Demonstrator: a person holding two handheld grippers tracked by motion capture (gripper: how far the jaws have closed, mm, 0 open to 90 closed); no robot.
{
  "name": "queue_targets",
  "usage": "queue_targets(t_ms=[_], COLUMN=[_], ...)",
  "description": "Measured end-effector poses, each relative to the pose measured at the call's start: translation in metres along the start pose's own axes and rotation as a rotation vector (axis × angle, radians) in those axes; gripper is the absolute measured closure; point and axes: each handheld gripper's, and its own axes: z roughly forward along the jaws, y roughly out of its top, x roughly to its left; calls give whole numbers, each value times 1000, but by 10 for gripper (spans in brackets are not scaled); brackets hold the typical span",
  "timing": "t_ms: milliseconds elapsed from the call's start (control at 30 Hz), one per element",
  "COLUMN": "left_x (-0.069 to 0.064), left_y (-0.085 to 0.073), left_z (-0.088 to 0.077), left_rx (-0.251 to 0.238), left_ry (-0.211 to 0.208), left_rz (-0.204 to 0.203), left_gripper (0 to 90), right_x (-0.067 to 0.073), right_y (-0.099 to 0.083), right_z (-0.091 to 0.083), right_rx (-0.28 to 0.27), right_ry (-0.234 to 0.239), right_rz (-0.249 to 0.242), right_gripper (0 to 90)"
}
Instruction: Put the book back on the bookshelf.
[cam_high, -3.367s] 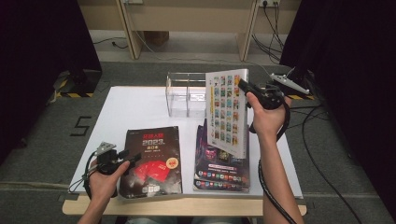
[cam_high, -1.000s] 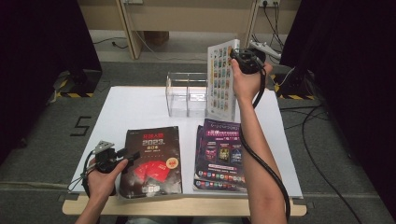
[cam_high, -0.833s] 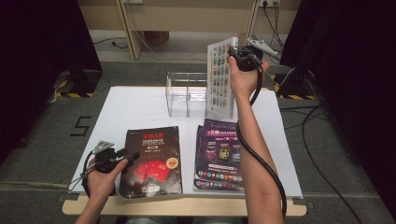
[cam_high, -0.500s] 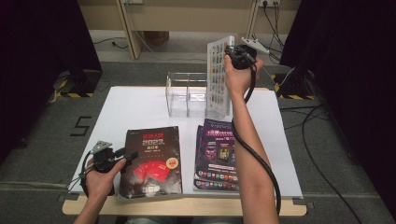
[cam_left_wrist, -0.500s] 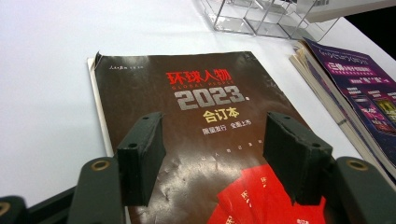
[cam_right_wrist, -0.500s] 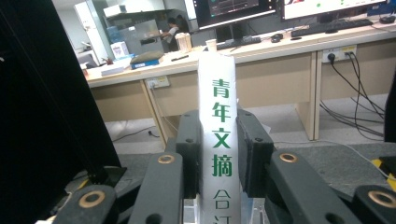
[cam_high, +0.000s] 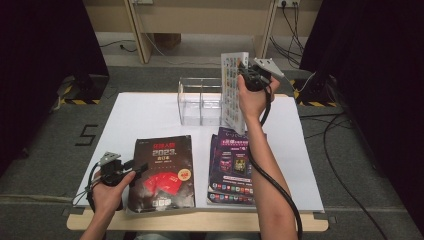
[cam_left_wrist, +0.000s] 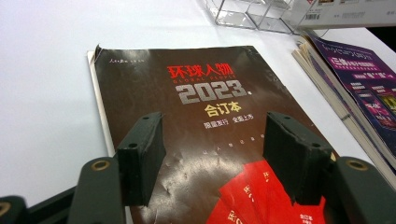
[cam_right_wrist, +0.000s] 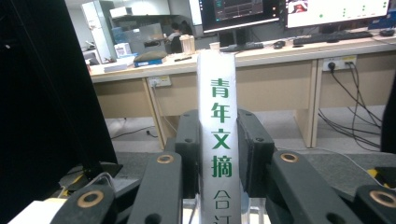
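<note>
While I hold both grippers over the white table (cam_high: 150, 115), the scene reads so:

Right gripper (cam_right_wrist: 218, 154): its jaws are clamped on the spine of a thick white book (cam_high: 234, 92), which I hold upright just above the right end of the clear rack.
Book: stiff and flat-sided, with a glossy cover of small coloured squares and green characters down a smooth white spine (cam_right_wrist: 219, 135).
Left gripper (cam_left_wrist: 217, 163): its jaws stand apart with nothing between them, low over the near left corner of the dark magazine (cam_left_wrist: 201, 116).
Dark magazine: black and red cover, slightly creased and shiny, lying flat.
Clear rack (cam_high: 201, 102): see-through plastic with upright dividers, at the far middle of the table.
Purple magazines (cam_high: 232, 167): a small flat stack, just right of the dark one.
Hidden: my right forearm (cam_high: 265, 170) covers the stack's right edge; the book's lower edge is hard to place against the rack.
</note>
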Motion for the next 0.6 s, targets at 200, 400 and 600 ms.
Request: queue_targets(t_ms=[200,400,600], left_x=[-2,-4,-5], left_y=[-1,-1,-1], left_z=[-1,0,-2], left_rx=[0,2,-2], left_ry=[1,0,-2], left_rz=[5,10,12], left_gripper=[377,377,377], right_x=[-7,-14,-20], right_y=[-12,-19,-22], right_z=[-26,-44,-57], right_rx=[0,12,44], right_ry=[-4,6,21], right_rz=[1,9,20], right_gripper=[733,733,719])
